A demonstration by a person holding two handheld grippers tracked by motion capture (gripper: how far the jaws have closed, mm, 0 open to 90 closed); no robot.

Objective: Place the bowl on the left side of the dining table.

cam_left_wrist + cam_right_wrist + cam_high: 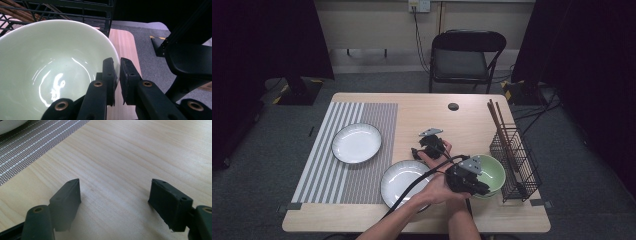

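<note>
A pale green bowl (493, 169) (50, 60) stands at the table's right front, beside a black wire rack (515, 161). My left gripper (482, 187) (116, 62) reaches across to it, and its jaws are shut on the bowl's near rim. The two forearms cross at the bottom of the high view. My right gripper (428, 144) (115, 192) hovers open low over bare wood near the table's middle, with nothing between its jaws.
Two white plates, one (356, 143) on the striped placemat (337, 175) (30, 147) and one (402, 184) at its right edge. Wooden chopsticks (496, 120) stand in the rack (75, 7). A folding chair (466, 55) stands behind the table (462, 117).
</note>
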